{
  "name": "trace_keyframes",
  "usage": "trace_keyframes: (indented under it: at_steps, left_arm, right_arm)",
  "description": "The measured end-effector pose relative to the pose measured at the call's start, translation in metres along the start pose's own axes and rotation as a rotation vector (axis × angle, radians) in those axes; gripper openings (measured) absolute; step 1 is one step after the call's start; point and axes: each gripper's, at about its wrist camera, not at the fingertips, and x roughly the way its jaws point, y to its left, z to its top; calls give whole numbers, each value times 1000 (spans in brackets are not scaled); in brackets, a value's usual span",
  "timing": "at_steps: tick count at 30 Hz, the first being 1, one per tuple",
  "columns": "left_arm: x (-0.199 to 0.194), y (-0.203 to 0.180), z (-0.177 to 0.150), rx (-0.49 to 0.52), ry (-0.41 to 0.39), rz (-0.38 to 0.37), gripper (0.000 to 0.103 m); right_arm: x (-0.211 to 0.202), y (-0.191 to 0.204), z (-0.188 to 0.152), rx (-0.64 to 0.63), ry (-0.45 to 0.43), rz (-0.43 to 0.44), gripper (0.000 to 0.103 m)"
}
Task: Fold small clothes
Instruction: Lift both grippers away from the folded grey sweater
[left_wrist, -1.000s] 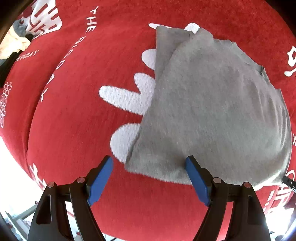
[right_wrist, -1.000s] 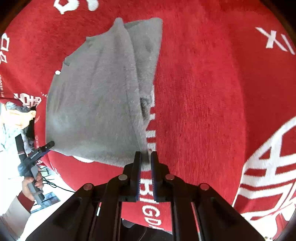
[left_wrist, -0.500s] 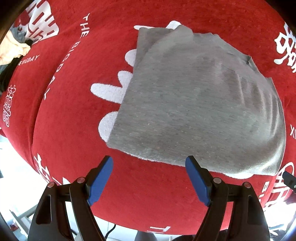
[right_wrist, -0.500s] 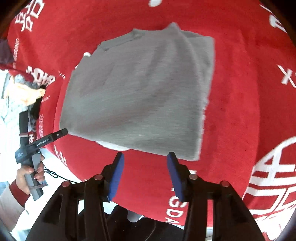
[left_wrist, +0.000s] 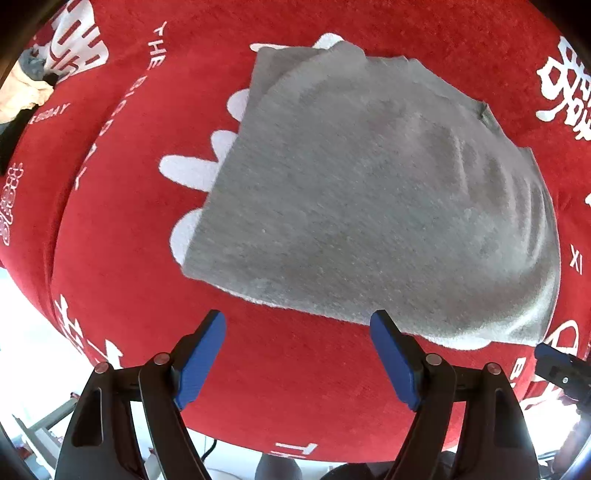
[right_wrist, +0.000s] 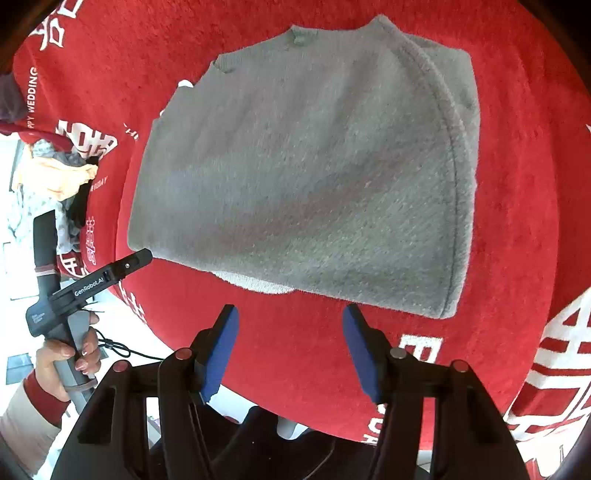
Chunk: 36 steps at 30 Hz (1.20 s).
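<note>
A grey folded garment (left_wrist: 369, 203) lies flat on the red cloth (left_wrist: 122, 266); in the right wrist view the garment (right_wrist: 314, 184) shows its neckline at the far edge. My left gripper (left_wrist: 297, 321) hovers open just short of the garment's near edge, nothing between its blue pads. My right gripper (right_wrist: 290, 310) also hangs short of the near edge; its jaws are opening and nothing is between them. The left gripper (right_wrist: 110, 273) shows in the right wrist view too, held by a hand (right_wrist: 66, 354).
A pile of loose clothes (left_wrist: 26, 88) sits at the cloth's far left corner, and this pile (right_wrist: 62, 173) is also in the right wrist view. The red cloth (right_wrist: 517, 184) carries white lettering. Its near edge drops off just below both grippers.
The right gripper let go of the garment's edge and its jaws spread apart. Both grippers drew back and up from the garment, which now lies flat and folded.
</note>
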Motion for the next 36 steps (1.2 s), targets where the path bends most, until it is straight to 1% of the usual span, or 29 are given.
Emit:
trace_keyframes:
  at_steps: [6, 8, 11, 14, 18, 21, 23, 26, 29, 30, 32, 33, 34, 35, 36]
  left_arm:
    - [-1, -8, -9, 1, 10, -15, 81]
    - [1, -9, -10, 5, 27, -43, 81]
    - [0, -10, -15, 7, 25, -56, 81]
    - [4, -6, -17, 7, 23, -68, 81]
    - [7, 2, -21, 5, 33, -103, 81]
    - [6, 8, -22, 30, 34, -126, 81]
    - [6, 15, -20, 50, 30, -150, 81]
    - [5, 28, -12, 60, 18, -208, 81]
    - [-5, 46, -10, 40, -11, -295, 81]
    - [-6, 52, -9, 43, -8, -316, 81]
    - [-6, 60, -9, 54, -4, -329, 82]
    - [-5, 65, -9, 59, -4, -326, 87]
    - [-4, 69, -10, 59, -4, -317, 98]
    - [-3, 76, -9, 49, -8, -304, 102]
    - [-2, 77, -10, 40, -11, -300, 102]
  right_arm:
    - [5, 7, 2, -7, 12, 12, 63]
    - [6, 10, 3, -11, 13, 17, 67]
    - [9, 15, 3, -18, 15, 22, 67]
    - [13, 18, 2, -17, 17, 14, 67]
    - [15, 24, -4, -1, 11, 11, 67]
    - [17, 31, -10, 10, -3, 2, 67]
    - [20, 36, -14, 27, -15, 4, 67]
    - [24, 44, -21, 65, -43, 5, 67]
    - [31, 49, -26, 115, -71, 29, 67]
    - [35, 52, -28, 136, -79, 42, 68]
    - [42, 57, -29, 167, -90, 58, 74]
    - [46, 60, -29, 182, -97, 67, 75]
    - [50, 63, -29, 196, -101, 80, 75]
    - [54, 66, -28, 208, -99, 91, 75]
    - [57, 68, -28, 217, -97, 99, 75]
